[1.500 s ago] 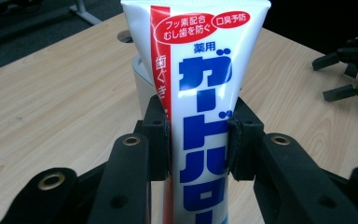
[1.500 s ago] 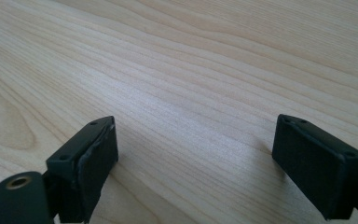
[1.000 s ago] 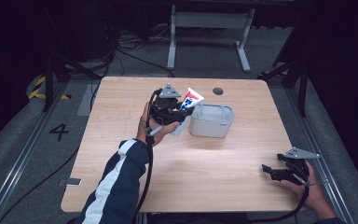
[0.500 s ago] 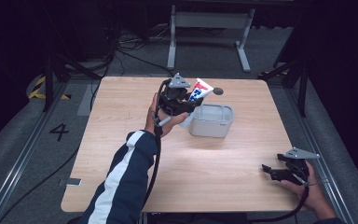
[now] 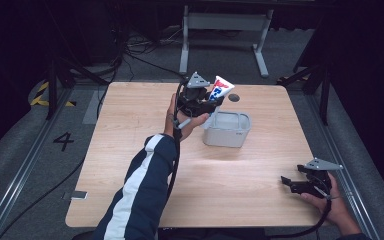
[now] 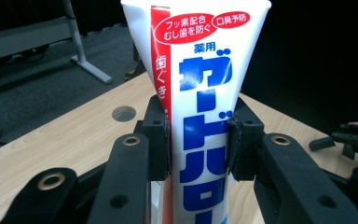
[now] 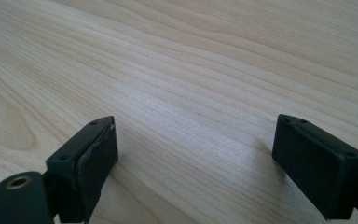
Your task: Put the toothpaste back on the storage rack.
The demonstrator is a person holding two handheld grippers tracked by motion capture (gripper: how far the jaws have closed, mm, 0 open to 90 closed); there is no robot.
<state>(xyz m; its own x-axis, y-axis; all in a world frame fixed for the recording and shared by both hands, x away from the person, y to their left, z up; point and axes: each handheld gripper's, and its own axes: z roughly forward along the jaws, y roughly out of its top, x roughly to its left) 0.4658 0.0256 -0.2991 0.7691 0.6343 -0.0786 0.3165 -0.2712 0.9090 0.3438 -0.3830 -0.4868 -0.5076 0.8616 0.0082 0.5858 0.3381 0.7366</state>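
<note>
A number 4 (image 5: 63, 141) marked the grey floor at the far left of the high view, beside a metal rail and loose cables. On the wooden table (image 5: 130, 130), a person's left arm in a navy sleeve (image 5: 139, 200) with a white stripe reached toward the far middle. The left gripper (image 5: 211, 101) there was clamped on a white toothpaste tube (image 5: 218, 90), holding it raised and tilted over the near-left corner of a grey plastic bin (image 5: 228, 129). A round hole (image 5: 234, 97) in the tabletop lay just right of the tube. At the near right corner, the right gripper (image 5: 289, 182) rested low at the table, well apart from the bin, with nothing between the 2 grippers but bare wood.

The left gripper view showed what the high view could not: both black pads pressed the tube (image 6: 200, 98) at its middle, its wide crimped end up, with blue Japanese lettering and a red band down 1 side. The hole (image 6: 124, 113) sat behind on the left, and the other gripper (image 6: 354, 140) appeared farther off on the right. The right gripper view showed the right gripper (image 7: 196, 149) with jaws spread wide and empty above pale wood grain (image 7: 191, 60).
</note>
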